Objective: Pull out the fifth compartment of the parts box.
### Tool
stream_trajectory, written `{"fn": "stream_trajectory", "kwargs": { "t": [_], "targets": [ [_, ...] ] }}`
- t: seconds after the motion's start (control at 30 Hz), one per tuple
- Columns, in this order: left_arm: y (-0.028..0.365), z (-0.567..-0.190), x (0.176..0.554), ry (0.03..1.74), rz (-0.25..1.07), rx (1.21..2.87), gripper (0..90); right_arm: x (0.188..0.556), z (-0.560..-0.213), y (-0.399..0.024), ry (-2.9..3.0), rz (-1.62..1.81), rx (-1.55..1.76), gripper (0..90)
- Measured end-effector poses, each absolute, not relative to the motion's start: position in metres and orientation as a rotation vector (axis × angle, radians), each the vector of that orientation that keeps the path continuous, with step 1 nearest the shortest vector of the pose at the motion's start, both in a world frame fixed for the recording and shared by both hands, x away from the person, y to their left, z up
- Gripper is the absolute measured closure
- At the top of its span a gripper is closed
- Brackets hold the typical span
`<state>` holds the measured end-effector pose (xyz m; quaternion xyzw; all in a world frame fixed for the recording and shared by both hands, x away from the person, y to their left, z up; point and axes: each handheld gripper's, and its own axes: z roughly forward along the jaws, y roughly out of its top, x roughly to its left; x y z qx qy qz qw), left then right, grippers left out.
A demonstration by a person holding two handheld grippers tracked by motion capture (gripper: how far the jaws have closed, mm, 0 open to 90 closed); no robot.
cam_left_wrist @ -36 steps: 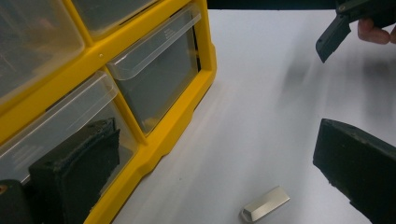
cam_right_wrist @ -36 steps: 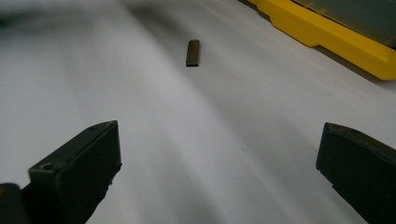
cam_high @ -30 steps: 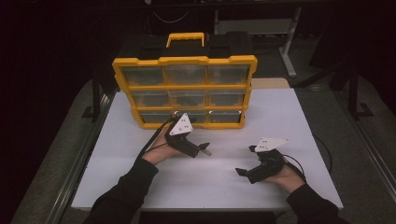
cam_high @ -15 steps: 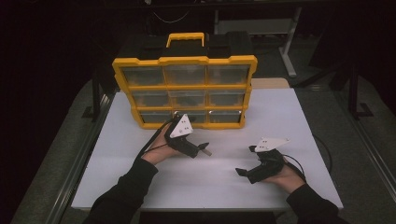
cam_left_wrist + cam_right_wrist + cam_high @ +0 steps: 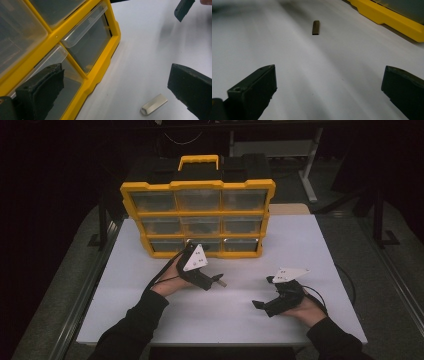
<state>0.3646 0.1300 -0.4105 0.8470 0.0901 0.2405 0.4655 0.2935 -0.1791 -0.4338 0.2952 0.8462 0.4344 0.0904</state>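
Left tongs (image 5: 216, 281) rest low over the white table (image 5: 310, 245), just in front of the bottom row of the yellow drawer box (image 5: 197, 215). Their jaws stand wide apart, with nothing between them; in the left gripper view one jaw sits before a clear drawer front (image 5: 86, 47) and the other over bare table. A small metal piece (image 5: 153, 104) lies flat on the table between those jaws and slightly ahead of them, touching neither. In the high view the same piece shows as a pale stub (image 5: 221, 283) at the tong tips.

Right tongs (image 5: 261, 306) are held near the table's front edge, well apart from the box, pointing toward the left tongs. Their jaws are likewise spread wide and hold nothing. In the right gripper view the metal piece (image 5: 316, 27) lies ahead of them on open table, with the yellow base of the box (image 5: 387, 18) off to one side.

The box stands upright, with three rows of three clear drawers and a yellow handle (image 5: 199, 161) on top. All visible drawers appear closed.
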Motion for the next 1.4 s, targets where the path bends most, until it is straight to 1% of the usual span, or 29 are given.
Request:
{"fn": "stream_trajectory", "kwargs": {
  "t": [1.4],
  "targets": [
    [0.1259, -0.4153, 0.3584, 0.079, 0.796, 2.153, 0.3, 0.2929, -0.4340, -0.1790, 2.516, 1.279, 0.869, 0.0]
  ]
}}
